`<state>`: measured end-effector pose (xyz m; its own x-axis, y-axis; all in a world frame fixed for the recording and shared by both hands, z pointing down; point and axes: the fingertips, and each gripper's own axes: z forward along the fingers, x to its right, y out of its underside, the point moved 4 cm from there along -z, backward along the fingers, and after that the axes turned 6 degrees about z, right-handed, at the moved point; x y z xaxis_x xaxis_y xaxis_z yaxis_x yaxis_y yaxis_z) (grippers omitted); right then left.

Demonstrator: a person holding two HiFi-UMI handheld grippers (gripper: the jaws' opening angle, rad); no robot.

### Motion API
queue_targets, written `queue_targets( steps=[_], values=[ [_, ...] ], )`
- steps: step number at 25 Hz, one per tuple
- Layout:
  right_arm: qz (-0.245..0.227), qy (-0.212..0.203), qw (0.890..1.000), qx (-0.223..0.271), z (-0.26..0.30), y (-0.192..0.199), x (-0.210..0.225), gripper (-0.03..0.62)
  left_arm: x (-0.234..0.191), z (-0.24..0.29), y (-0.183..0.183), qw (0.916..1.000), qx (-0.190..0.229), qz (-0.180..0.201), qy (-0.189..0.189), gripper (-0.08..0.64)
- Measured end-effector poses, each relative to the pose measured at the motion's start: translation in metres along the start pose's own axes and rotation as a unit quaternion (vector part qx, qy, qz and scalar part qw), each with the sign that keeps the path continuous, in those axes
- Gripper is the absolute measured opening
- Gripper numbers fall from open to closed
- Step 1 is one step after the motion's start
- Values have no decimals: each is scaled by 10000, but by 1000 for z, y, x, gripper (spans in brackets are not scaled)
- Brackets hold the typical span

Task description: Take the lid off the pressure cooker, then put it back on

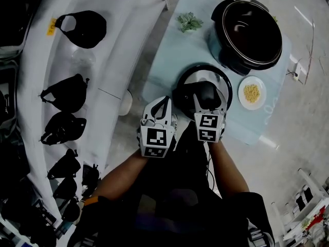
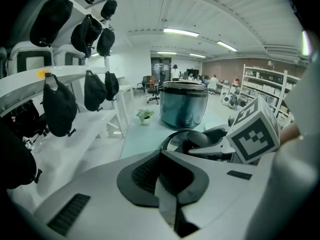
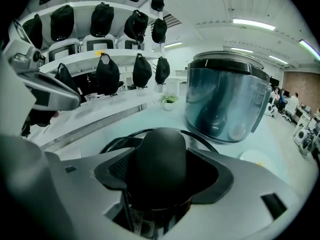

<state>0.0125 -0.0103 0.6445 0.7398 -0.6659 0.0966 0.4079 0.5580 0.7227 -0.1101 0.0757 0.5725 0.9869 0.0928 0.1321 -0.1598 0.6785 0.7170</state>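
Note:
The pressure cooker's pot [image 1: 249, 32] stands open at the far right of the pale blue tabletop [image 1: 172, 55]. Its round lid [image 1: 220, 82] lies flat on that top, nearer me, black handle [image 1: 204, 92] upward. My right gripper [image 1: 206, 101] reaches down over the lid. In the right gripper view the handle [image 3: 162, 156] fills the space between the wide-set jaws, with a dark gap at its right side. My left gripper [image 1: 163, 106] hangs just left of the lid, touching nothing. The left gripper view shows its jaws [image 2: 164, 170] closed together and empty, the lid [image 2: 175, 140] beyond them.
A small green plant [image 1: 189, 22] sits at the table's far left. A white dish of yellow food [image 1: 252, 93] lies right of the lid. White curved shelves with several black caps [image 1: 82, 29] run along the left. A cable and socket [image 1: 296, 74] lie on the floor at the right.

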Motion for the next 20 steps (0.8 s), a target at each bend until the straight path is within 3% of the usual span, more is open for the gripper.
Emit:
queue_targets(
  steps=[11,20],
  values=[
    [152,45,9991,393,0,5,1,310,2,-5,-3,9998,119,85,134,8],
    [265,136,9995,133,-5,-4,0,295,-3,-25,-11,9994,282,129,127,8]
  ],
)
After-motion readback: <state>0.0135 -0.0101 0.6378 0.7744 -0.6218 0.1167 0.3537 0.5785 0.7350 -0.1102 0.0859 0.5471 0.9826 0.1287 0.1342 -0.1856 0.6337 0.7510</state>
